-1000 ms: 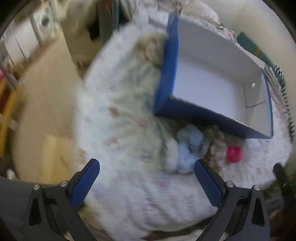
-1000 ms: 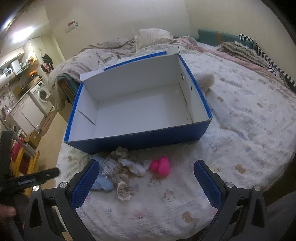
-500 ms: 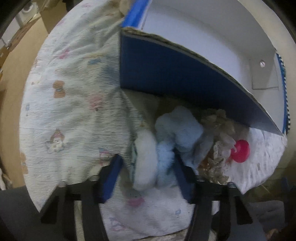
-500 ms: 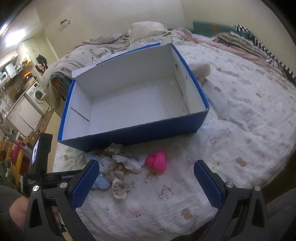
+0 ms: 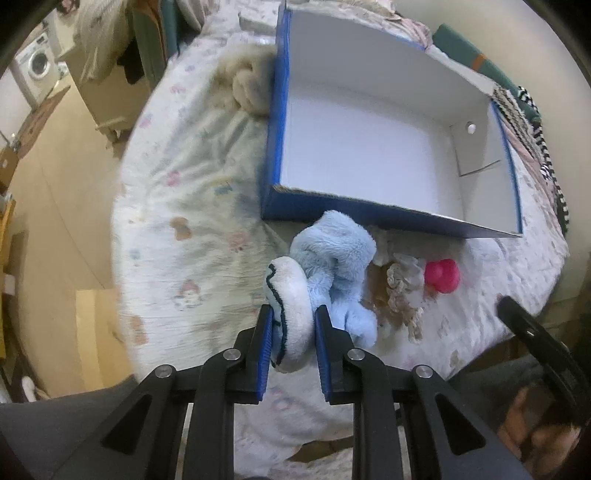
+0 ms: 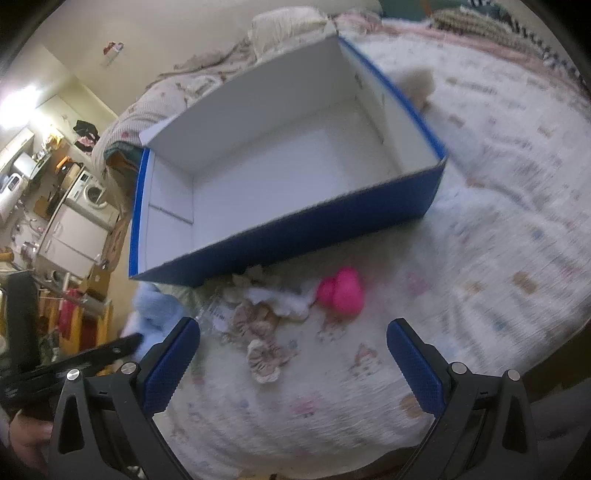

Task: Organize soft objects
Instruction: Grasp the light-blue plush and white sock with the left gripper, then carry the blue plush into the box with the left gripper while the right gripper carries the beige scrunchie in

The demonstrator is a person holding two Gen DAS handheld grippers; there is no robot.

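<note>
My left gripper (image 5: 293, 317) is shut on the white cuff of a light blue fluffy sock (image 5: 332, 258) and holds it up in front of the blue box (image 5: 280, 110). The box (image 6: 369, 218) is white inside and holds nothing. A pink soft toy (image 5: 442, 276) and beige scrunchies (image 5: 400, 284) lie on the bedsheet by the box's near wall. In the right wrist view my right gripper (image 6: 293, 354) is open above the pink toy (image 6: 341, 291), the scrunchies (image 6: 260, 325) and a white piece (image 6: 284, 301); the blue sock (image 6: 155, 310) shows at the left.
A beige plush item (image 5: 251, 85) lies against the box's far left side, also seen behind the box (image 6: 417, 83). The bed edge drops to a wooden floor (image 5: 48, 192) on the left. Pillows and striped blankets (image 6: 480, 22) lie beyond the box.
My left gripper has closed on the sock's white cuff and lifted it off the bed. My right gripper has moved closer over the pink toy and scrunchies, still open.
</note>
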